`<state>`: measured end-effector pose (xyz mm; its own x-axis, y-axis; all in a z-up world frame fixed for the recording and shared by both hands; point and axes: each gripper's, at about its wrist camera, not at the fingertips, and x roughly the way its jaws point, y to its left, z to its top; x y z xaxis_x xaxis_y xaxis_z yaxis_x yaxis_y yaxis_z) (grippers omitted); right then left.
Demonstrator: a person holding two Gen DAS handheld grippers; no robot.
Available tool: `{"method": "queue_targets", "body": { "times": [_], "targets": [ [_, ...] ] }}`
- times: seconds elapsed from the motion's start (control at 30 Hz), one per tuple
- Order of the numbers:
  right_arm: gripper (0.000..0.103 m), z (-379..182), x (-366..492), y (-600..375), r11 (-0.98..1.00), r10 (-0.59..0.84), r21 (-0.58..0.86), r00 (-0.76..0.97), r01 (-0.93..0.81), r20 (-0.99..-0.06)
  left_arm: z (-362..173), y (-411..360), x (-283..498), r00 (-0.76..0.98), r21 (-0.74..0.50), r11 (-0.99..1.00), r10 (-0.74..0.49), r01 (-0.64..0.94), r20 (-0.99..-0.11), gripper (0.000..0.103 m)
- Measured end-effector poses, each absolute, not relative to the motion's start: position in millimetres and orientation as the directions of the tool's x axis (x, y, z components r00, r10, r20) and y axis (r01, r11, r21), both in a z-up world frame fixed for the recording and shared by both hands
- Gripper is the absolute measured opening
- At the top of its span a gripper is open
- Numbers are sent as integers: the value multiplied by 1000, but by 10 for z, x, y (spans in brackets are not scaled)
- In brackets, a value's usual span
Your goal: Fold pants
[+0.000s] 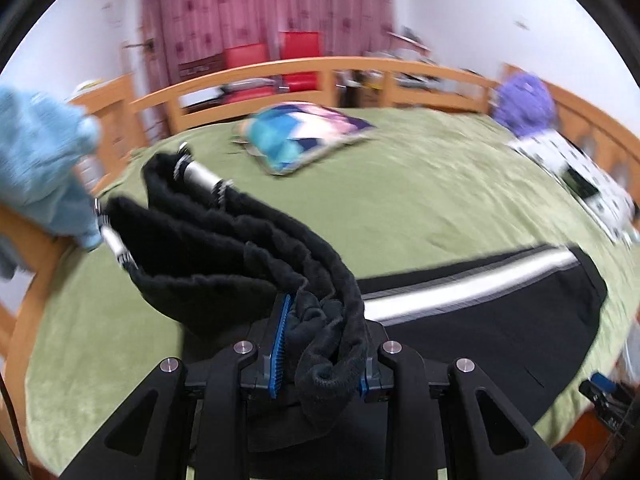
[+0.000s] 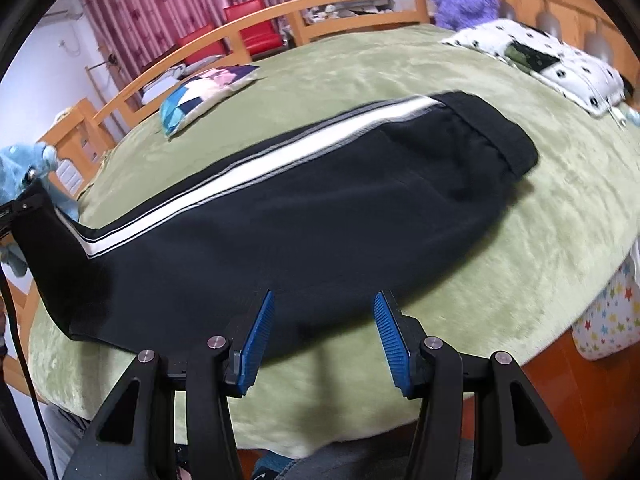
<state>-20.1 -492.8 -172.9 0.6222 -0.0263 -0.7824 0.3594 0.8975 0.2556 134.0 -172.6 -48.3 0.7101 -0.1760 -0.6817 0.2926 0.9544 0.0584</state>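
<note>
Left tool (image 1: 320,344) clamps the bunched leg cuffs; right tool (image 2: 324,336) gapes wide and holds nothing.

One pair of black pants (image 2: 304,208) (a white side stripe along it) lies across the green bed (image 2: 400,80), waistband toward 1 o'clock, leg end lifted at 9 o'clock. Two pillows: a patterned one (image 2: 208,96) at 11 o'clock, a spotted one (image 2: 552,60) at 1 o'clock. Bare cover runs between the pants and the wooden rail (image 2: 360,4); the near bed edge sits just under the right tool.
</note>
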Motion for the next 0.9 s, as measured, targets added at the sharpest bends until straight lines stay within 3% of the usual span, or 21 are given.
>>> {"method": "queue_targets", "body": {
  "times": [0.23, 0.4, 0.5, 0.6, 0.9],
  "targets": [
    [52, -1911, -319, -5105, 882, -18, 272, 605, 384, -796, -997, -2517, 1073, 554, -2, 882, -298, 472, -777, 29],
    [52, -1943, -320, -5039, 881, 4, 291, 611, 372, -792, -1151, -2592, 910, 470, -72, 853, -353, 517, -809, 57],
    [52, -1893, -267, -4936, 890, 16, 296, 625, 347, -781, -994, -2370, 838, 510, -89, 855, -384, 511, -770, 65],
    [53, -1832, -153, -4756, 903, 44, 306, 643, 302, -765, -908, -2119, 922, 552, -69, 883, -349, 464, -757, 70],
    [54, -1822, 490, -3988, 902, 231, 411, 658, 131, -717, -1176, -855, 1073, 618, 49, 974, -101, 222, -780, 71]
  ]
}}
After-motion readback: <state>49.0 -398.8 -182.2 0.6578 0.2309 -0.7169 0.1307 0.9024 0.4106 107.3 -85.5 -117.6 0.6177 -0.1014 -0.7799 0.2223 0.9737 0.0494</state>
